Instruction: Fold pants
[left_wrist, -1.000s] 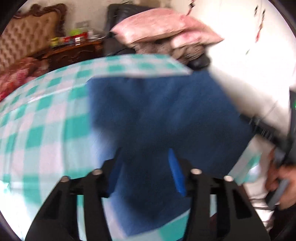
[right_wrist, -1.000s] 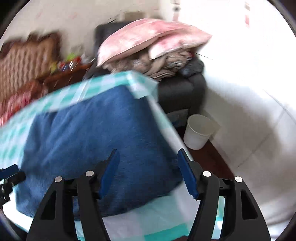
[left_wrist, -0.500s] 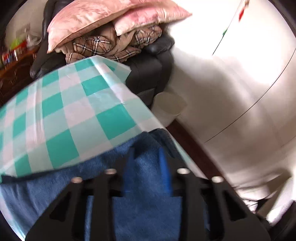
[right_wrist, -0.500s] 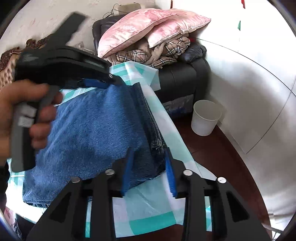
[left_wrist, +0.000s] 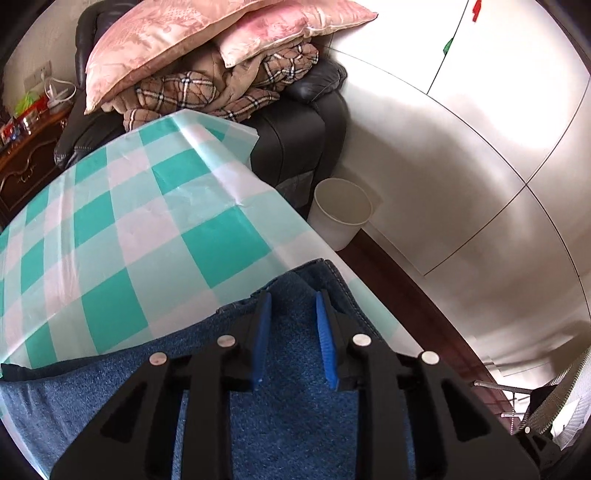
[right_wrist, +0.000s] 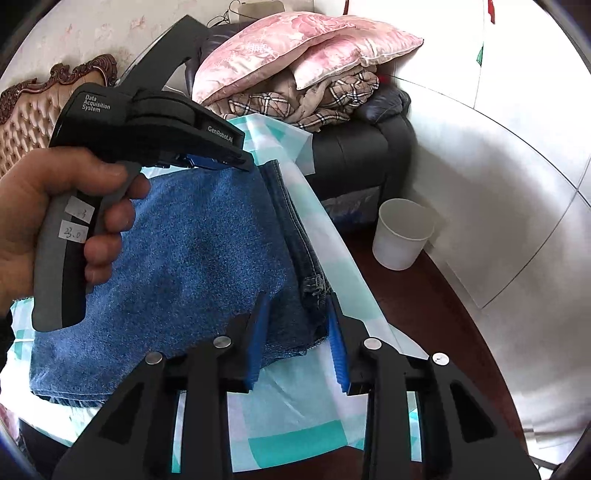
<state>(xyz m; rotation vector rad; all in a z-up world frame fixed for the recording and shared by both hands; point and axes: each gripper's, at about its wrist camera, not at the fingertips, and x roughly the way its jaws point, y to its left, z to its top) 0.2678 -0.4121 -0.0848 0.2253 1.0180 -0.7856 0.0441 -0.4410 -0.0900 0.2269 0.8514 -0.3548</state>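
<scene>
The blue denim pants (right_wrist: 192, 258) lie folded on the green-and-white checked tablecloth (left_wrist: 129, 229). My left gripper (left_wrist: 291, 306) sits at their far right corner, its blue pads either side of the denim edge (left_wrist: 295, 354), with a gap between them. It also shows in the right wrist view (right_wrist: 218, 162), held by a hand (right_wrist: 44, 206). My right gripper (right_wrist: 295, 314) straddles the near right corner of the pants, where the seam layers (right_wrist: 314, 288) stack up. Its jaws stand partly closed around the cloth.
A white bin (right_wrist: 402, 232) stands on the dark floor right of the table. A black armchair (left_wrist: 295, 140) piled with pink pillows (left_wrist: 207, 40) and plaid blankets is beyond the far table edge. A white wall (left_wrist: 461, 166) runs along the right.
Both grippers came down from above onto the right edge of the pants and narrowed their jaws around its corners. In the last half second both held nearly still.
</scene>
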